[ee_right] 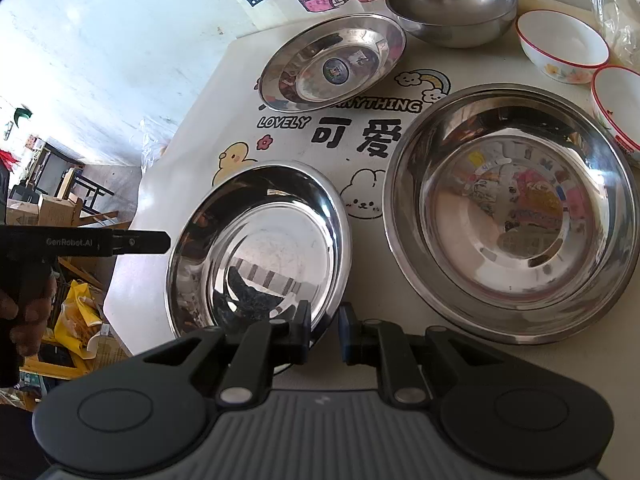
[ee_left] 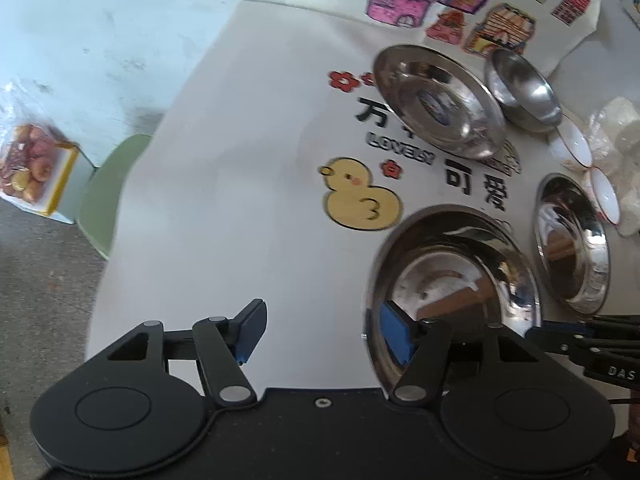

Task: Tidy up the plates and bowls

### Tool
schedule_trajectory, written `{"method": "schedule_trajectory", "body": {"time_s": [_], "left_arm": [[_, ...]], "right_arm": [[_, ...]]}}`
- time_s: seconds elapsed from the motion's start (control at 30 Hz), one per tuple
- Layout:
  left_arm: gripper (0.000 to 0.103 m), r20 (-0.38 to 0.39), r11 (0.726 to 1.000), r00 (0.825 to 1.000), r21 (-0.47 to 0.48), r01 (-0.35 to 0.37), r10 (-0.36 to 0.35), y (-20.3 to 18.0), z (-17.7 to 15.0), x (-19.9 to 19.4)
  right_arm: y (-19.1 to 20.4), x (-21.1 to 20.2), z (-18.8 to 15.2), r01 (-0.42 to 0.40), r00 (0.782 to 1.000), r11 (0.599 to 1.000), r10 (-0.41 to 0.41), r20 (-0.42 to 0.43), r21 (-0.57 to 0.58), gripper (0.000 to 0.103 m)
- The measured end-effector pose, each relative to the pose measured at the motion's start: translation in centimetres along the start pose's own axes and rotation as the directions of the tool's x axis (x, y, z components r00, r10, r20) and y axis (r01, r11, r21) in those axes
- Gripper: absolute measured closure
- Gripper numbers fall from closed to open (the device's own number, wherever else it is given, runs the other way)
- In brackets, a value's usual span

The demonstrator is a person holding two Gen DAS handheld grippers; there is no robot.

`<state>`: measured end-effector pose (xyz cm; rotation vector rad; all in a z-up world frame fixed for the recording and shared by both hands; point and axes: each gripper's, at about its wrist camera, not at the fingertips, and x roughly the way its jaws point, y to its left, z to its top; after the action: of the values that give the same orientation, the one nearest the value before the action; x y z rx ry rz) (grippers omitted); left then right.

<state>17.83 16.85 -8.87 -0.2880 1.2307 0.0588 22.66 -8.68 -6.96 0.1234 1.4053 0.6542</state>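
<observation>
your left hand-held gripper (ee_left: 324, 332) stands spread beside the near steel plate (ee_right: 256, 248) on the desk (ee_left: 240, 160); your right hand-held gripper (ee_right: 323, 332) pinches that plate's rim. lift it level, then nest it in the large steel bowl (ee_right: 512, 216).

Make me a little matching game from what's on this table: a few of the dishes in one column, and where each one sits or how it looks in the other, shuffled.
Things:
1. near steel plate
2. large steel basin
3. deep steel bowl
4. white bowls

Descriptions:
A. red rims, at the right edge
B. at the back, in front of the coloured house drawings
C. right gripper pinches its near rim
D. widest dish, right of the cloud-bunny print

Pairs: 1-C, 2-D, 3-B, 4-A
</observation>
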Motion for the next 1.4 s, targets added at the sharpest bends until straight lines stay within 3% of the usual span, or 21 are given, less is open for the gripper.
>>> {"method": "schedule_trajectory", "body": {"time_s": [0.2, 0.23, 0.27, 0.3, 0.53, 0.97, 1.4], "left_arm": [[0.035, -0.043, 0.997, 0.997, 0.039, 0.064, -0.062, -2.0, 0.0, 1.9], [0.042, -0.047, 0.996, 0.996, 0.043, 0.074, -0.072, -2.3, 0.1, 2.1], [0.056, -0.052, 0.995, 0.995, 0.046, 0.084, -0.082, -2.5, 0.1, 2.3], [0.065, -0.060, 0.995, 0.994, 0.043, 0.093, -0.090, -2.7, 0.2, 2.4], [0.086, -0.059, 0.998, 0.996, 0.022, 0.064, -0.063, -2.2, 0.4, 2.3], [0.086, 0.034, 0.992, 0.992, 0.040, 0.122, -0.124, -4.3, 1.4, -0.4], [0.086, 0.035, 0.961, 0.973, 0.168, 0.219, -0.228, -13.5, 3.8, 2.1]], "right_arm": [[0.0, 0.0, 0.0, 0.004, 1.000, 1.000, -0.004, -0.003, 0.004, 0.087], [0.0, 0.0, 0.0, 0.004, 1.000, 1.000, -0.004, -0.004, 0.004, 0.087], [0.0, 0.1, -0.1, 0.004, 1.000, 1.000, -0.004, -0.004, 0.005, 0.087], [0.0, 0.1, -0.1, 0.003, 1.000, 1.000, -0.003, -0.003, 0.005, 0.087], [-0.3, 0.1, -0.4, -0.004, 1.000, 1.000, 0.004, 0.001, 0.010, 0.087], [-0.6, -3.7, -0.5, -0.009, 0.994, 1.000, 0.010, 0.112, -0.014, 0.086], [-7.0, -9.0, -1.2, 0.081, 0.971, 0.983, -0.115, 0.210, 0.163, 0.086]]}}
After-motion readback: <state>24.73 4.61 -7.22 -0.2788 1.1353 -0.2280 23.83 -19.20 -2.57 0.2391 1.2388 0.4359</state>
